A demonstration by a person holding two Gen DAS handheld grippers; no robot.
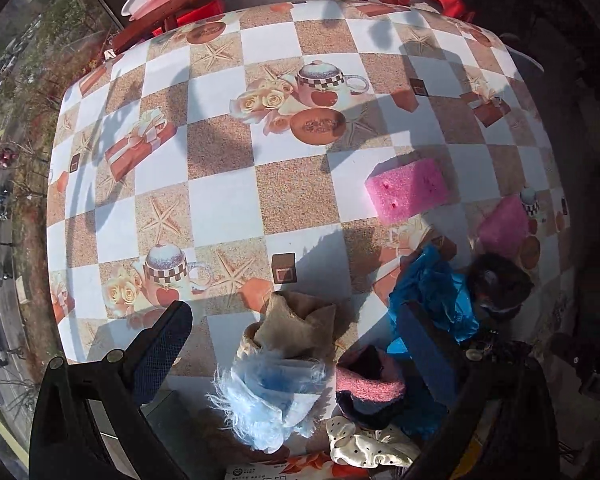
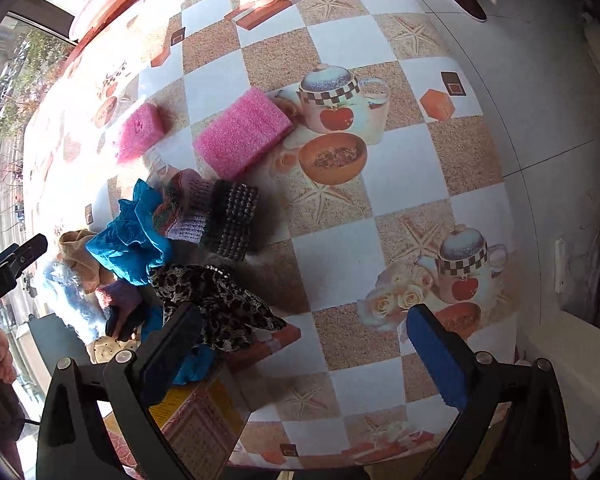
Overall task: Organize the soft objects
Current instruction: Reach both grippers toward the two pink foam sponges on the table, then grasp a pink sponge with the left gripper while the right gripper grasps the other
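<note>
both the left gripper (image 1: 300, 344) and right gripper (image 2: 304, 344) stand wide and empty. only the right wrist view shows the leopard scrunchie (image 2: 220, 304). print on the box (image 2: 204, 416) is perhaps too blurred to read.

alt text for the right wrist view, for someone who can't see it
The open right gripper hovers over a checkered tablecloth, empty. Left of it lies a pile of soft items, with two pink sponges beyond.

Two pink sponges (image 2: 242, 132) (image 2: 139, 131) lie flat, apart, far side. Nearer, a heap: blue ruffled cloth (image 2: 130, 240), knitted cuffs (image 2: 212, 210), leopard-print scrunchie (image 2: 220, 304), beige cloth (image 1: 296, 328), pale blue fluffy piece (image 1: 268, 396), cream dotted scrunchie (image 1: 364, 444).
</note>
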